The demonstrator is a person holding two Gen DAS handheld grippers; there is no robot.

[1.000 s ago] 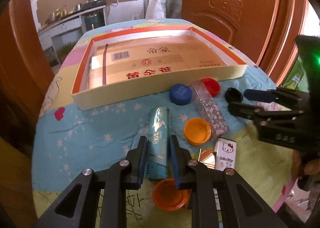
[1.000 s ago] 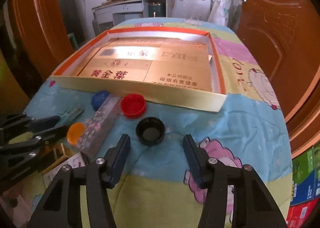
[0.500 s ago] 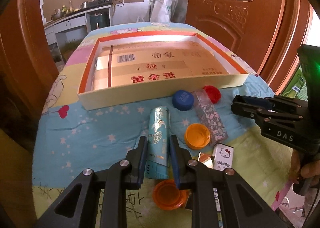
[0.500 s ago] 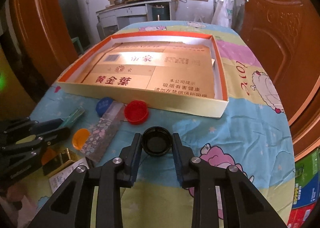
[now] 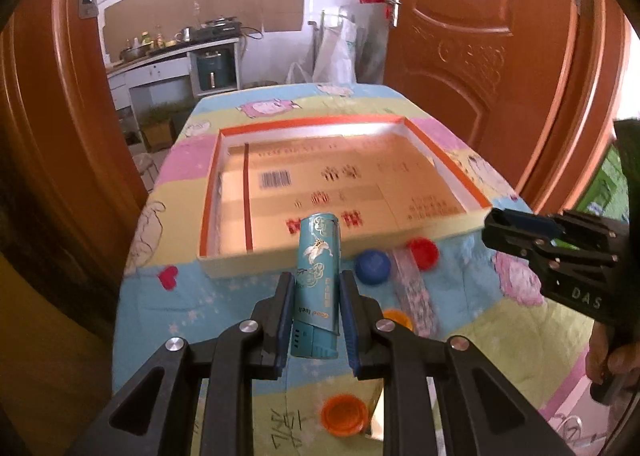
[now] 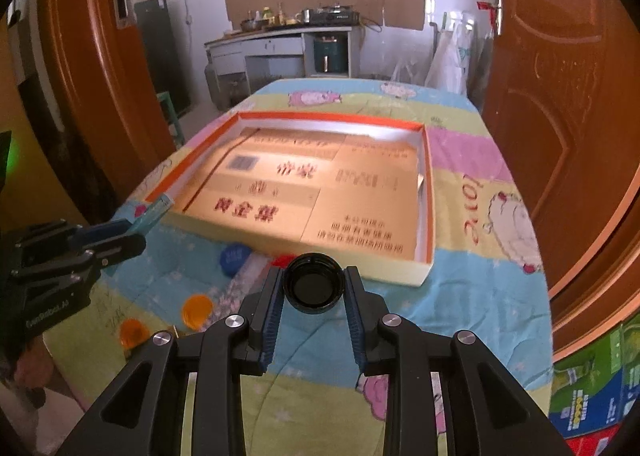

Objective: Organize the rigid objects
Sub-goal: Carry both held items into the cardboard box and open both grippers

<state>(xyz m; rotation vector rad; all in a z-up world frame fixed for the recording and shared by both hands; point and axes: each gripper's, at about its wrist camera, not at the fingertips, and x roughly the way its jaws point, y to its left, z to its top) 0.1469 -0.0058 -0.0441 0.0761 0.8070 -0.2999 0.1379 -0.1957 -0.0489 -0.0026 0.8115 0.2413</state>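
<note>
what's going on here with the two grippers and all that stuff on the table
A person is tidying small items on a table with a gripper in each hand. The left gripper is shut on a teal tube, held clear of the cloth. The right gripper, whose jaws have just been closing, grips a black cap. Both point toward the shallow cardboard tray, which holds none of these items. A blue cap, a red cap and orange caps lie on the cloth in front of it.
</note>
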